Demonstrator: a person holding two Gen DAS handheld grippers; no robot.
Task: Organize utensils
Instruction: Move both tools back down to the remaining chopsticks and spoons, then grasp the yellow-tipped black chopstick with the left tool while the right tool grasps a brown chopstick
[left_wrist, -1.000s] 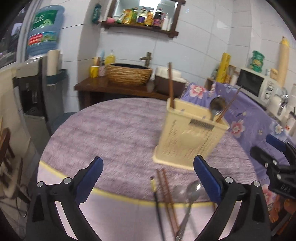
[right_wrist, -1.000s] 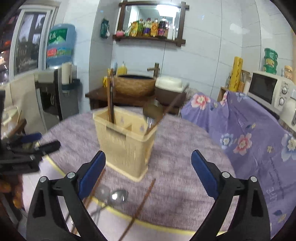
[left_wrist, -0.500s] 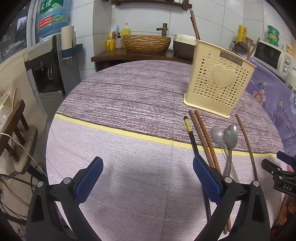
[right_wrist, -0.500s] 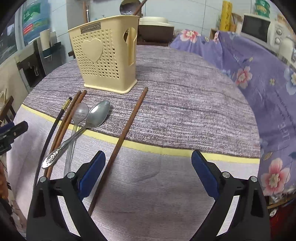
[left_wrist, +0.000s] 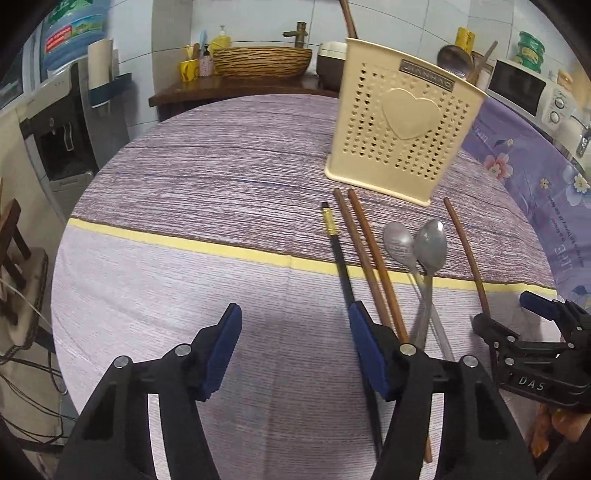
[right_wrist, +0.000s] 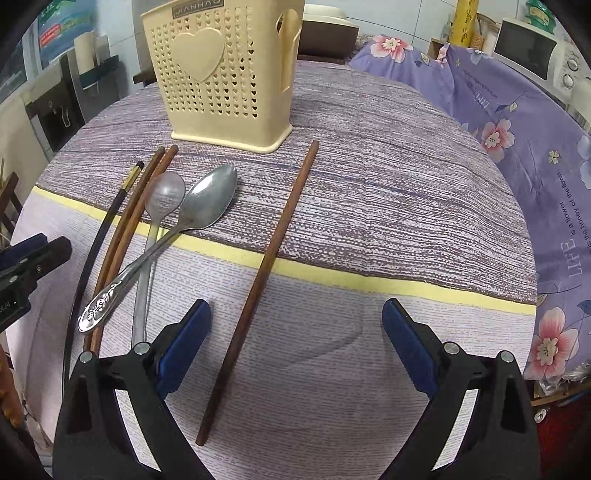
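Left gripper (left_wrist: 295, 354): pitched steeply downward, jaws partly apart and just closing, nothing between the blue pads (left_wrist: 221, 354). Right gripper (right_wrist: 297, 347): likewise pitched downward, jaws spread wide, no pad in contact. The two tools sit side by side at similar height; each one's black frame shows at the edge of the other's view.

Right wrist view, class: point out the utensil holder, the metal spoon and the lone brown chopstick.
utensil holder (right_wrist: 221, 110), right wrist view, perforated front wall.
metal spoon (right_wrist: 212, 199), right wrist view, bowl.
lone brown chopstick (right_wrist: 273, 251), right wrist view, mid-shaft.
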